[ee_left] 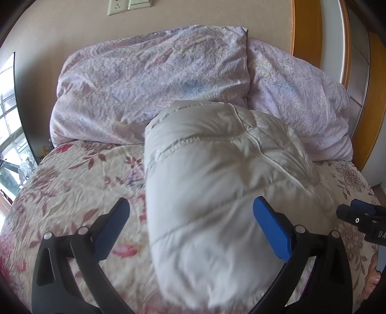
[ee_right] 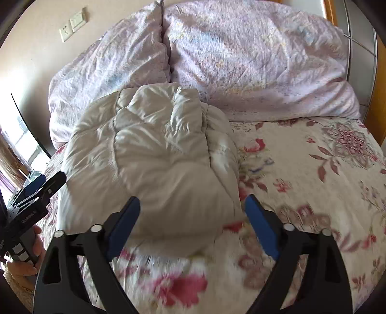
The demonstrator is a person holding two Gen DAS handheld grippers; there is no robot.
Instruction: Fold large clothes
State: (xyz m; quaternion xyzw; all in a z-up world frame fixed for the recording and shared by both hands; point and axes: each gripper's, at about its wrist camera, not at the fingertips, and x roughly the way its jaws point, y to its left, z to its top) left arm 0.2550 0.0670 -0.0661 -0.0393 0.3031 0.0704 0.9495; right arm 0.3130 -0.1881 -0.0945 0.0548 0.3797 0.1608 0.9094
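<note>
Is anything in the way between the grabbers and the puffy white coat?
Nothing visible. The white puffy coat lies on the flowered bedspread, right ahead of the open left gripper and open right gripper, with bare space between.

beige wall (ee_left: 72, 31) with socket (ee_left: 116, 6), floral bed (ee_right: 313, 169), window (ee_left: 9, 135) left

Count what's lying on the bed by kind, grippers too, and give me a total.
White puffy quilted jacket, folded: 1
Lilac crumpled fabric pillows: 2
Black hand-held grippers with blue pads, left hand-held gripper, right hand-held gripper, both open: 2
Total: 5
</note>
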